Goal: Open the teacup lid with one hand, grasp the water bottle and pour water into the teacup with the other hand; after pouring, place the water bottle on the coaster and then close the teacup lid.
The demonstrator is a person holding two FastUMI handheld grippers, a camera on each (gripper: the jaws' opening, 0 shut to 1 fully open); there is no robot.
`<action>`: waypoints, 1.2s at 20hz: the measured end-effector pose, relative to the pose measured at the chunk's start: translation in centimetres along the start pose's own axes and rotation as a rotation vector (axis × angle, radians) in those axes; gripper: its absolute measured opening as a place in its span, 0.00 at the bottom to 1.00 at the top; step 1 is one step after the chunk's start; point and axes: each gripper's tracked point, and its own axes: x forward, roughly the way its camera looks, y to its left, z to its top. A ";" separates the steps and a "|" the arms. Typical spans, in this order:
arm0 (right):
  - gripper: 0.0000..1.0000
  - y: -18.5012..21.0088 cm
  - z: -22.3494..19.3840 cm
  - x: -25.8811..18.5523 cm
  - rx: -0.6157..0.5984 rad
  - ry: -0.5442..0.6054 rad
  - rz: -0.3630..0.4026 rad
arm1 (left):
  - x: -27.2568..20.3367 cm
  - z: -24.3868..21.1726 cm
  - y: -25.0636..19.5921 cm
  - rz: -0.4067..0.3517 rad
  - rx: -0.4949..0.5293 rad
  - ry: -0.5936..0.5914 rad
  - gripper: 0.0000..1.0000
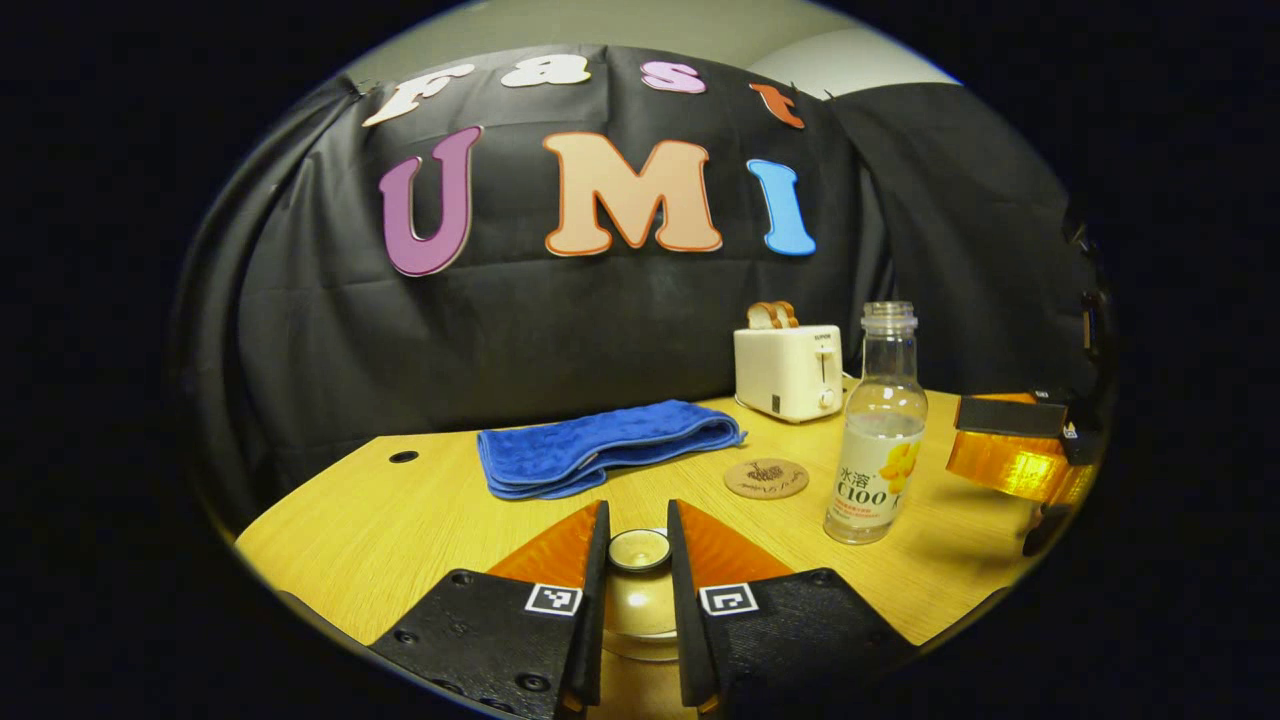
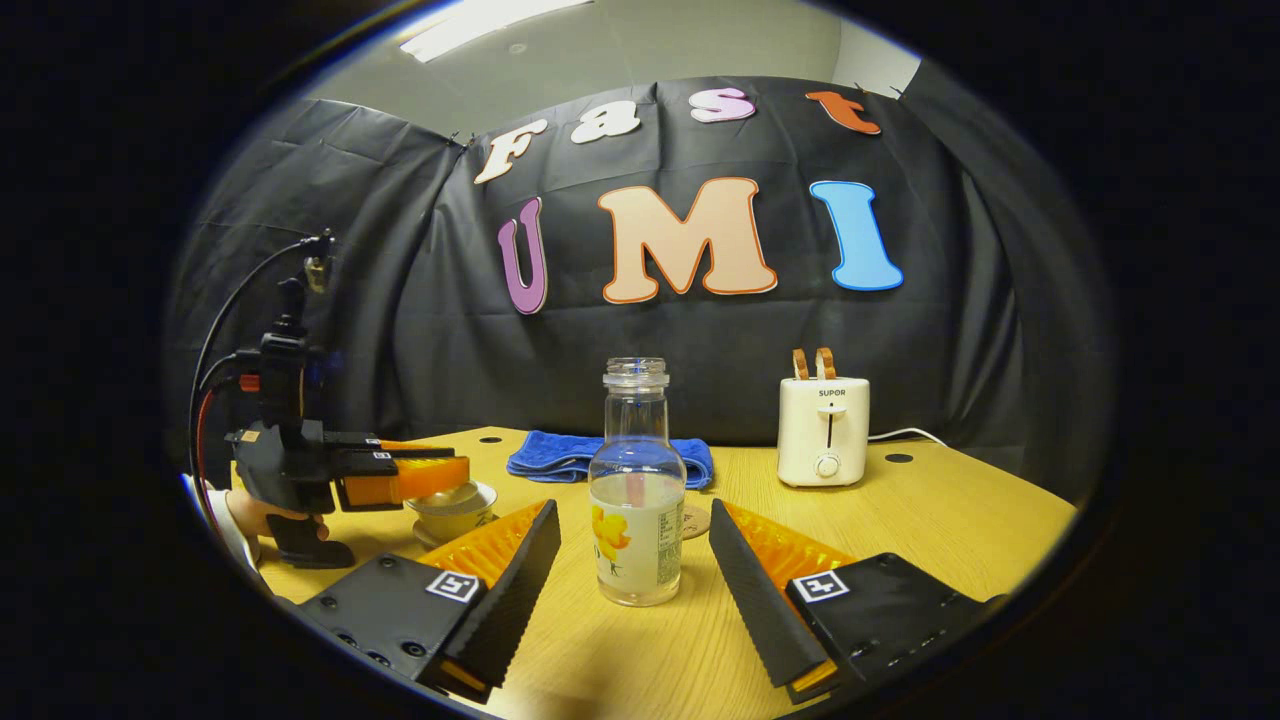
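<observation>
Left gripper (image 1: 638,560) fingers flank teacup lid (image 1: 639,549); water bottle (image 1: 877,430), toaster (image 1: 789,370) beyond.

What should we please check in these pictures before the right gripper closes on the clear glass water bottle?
1. Clear glass water bottle upright on the wooden table with its cap off: ok.
2. Right gripper open, one finger on either side of the bottle and neither touching it: ok.
3. Left gripper on the knob of the round teacup lid: its fingers flank the knob closely, but whether they press on it: cannot tell.
4. Lid lifted off the pale teacup: cannot tell.
5. Round brown coaster bare, ready for the bottle later: ok.
6. Folded blue towel and white toaster stand back from the bottle: ok.
</observation>
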 end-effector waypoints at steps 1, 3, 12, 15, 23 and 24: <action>0.94 0.0 0.0 0.0 0.000 0.000 0.001 | -0.1 0.3 0.3 0.012 -0.019 -0.017 0.28; 0.94 0.0 0.0 0.0 0.000 0.000 0.000 | -0.4 0.2 0.8 0.027 -0.046 -0.030 0.27; 0.96 -0.5 0.0 0.5 0.000 0.002 -0.017 | -3.3 0.2 3.9 0.122 -0.038 -0.050 0.27; 0.96 0.1 -0.1 1.2 0.001 0.006 0.015 | -4.5 0.4 4.9 0.158 -0.038 -0.051 0.27; 0.94 -0.2 -1.7 3.8 -0.007 0.093 -0.001 | -6.4 0.2 6.5 0.194 -0.035 -0.052 0.27; 0.96 -0.2 -1.8 4.1 -0.011 0.107 -0.001 | -6.4 0.1 6.5 0.194 -0.043 -0.052 0.27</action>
